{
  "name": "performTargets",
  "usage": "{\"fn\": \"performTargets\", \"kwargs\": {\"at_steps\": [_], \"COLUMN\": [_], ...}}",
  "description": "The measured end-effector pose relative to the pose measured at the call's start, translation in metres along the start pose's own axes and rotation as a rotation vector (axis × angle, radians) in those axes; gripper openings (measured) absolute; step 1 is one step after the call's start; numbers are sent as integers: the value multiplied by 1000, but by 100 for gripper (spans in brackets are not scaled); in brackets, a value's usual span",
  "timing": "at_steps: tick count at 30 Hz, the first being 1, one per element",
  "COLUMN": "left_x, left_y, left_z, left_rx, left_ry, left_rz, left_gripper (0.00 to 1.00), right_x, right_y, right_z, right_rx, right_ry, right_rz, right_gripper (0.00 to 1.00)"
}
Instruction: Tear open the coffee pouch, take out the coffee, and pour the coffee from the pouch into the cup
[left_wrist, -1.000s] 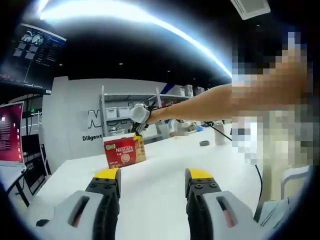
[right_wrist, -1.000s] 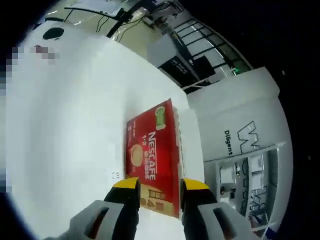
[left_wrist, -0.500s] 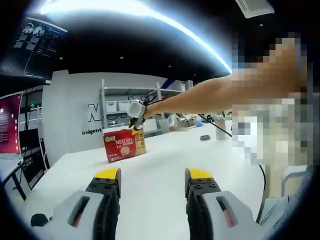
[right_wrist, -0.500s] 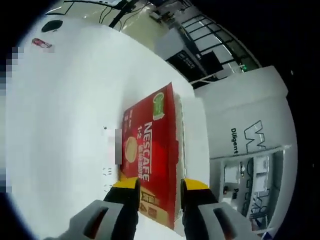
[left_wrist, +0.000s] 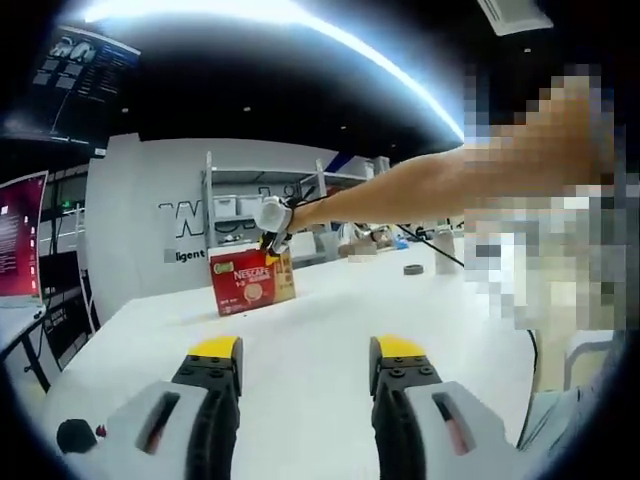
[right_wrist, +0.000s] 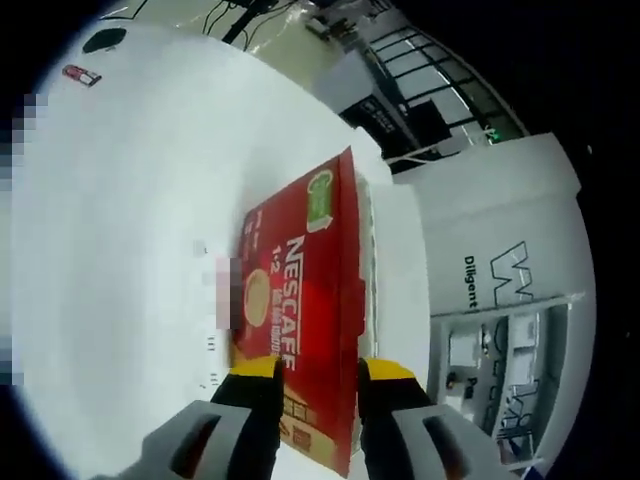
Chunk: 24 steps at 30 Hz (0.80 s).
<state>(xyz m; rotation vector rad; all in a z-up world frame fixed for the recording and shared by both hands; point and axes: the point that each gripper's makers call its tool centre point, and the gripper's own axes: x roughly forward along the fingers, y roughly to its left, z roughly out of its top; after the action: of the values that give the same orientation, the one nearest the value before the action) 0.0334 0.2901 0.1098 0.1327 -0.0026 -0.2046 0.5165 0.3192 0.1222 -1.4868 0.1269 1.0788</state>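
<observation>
A red Nescafe coffee box (left_wrist: 252, 281) stands on the white table (left_wrist: 310, 320), far from my left gripper (left_wrist: 306, 350), whose jaws are open with nothing between them. A person's arm reaches in from the right and holds my right gripper (left_wrist: 272, 222) just above the box's top. In the right gripper view the box (right_wrist: 300, 290) is close and large. My right gripper (right_wrist: 320, 372) is open, its yellow tips on either side of the box's near end. I cannot tell whether they touch it.
A small black round object (left_wrist: 75, 435) and a small red item (right_wrist: 80, 75) lie near the table's edge. A dark ring (left_wrist: 413, 269) and a cable sit further right. White shelves (left_wrist: 250, 205) and a wall stand behind the table.
My right gripper has come closer to the box, which now reaches down between its tips. The left view has shifted a little; its jaws stay open.
</observation>
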Motion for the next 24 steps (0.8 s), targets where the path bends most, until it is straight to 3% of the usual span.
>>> {"fn": "performTargets", "kwargs": {"at_steps": [8, 14, 20, 24], "left_x": [3, 2, 5, 13], "left_y": [1, 0, 4, 10], "left_z": [-6, -8, -3, 13], "left_rx": [-4, 20, 97, 154], "left_ry": [13, 9, 9, -10], "left_rz": [-1, 3, 35, 55], "left_gripper": [52, 51, 48, 48], "right_x": [-14, -22, -40, -47], "right_y": [1, 11, 40, 61], "right_z": [4, 6, 12, 15], "right_rx": [-26, -21, -58, -71], "right_ry": [-39, -70, -113, -146], "right_rz": [-48, -61, -95, -152], "right_gripper": [9, 4, 3, 3]}}
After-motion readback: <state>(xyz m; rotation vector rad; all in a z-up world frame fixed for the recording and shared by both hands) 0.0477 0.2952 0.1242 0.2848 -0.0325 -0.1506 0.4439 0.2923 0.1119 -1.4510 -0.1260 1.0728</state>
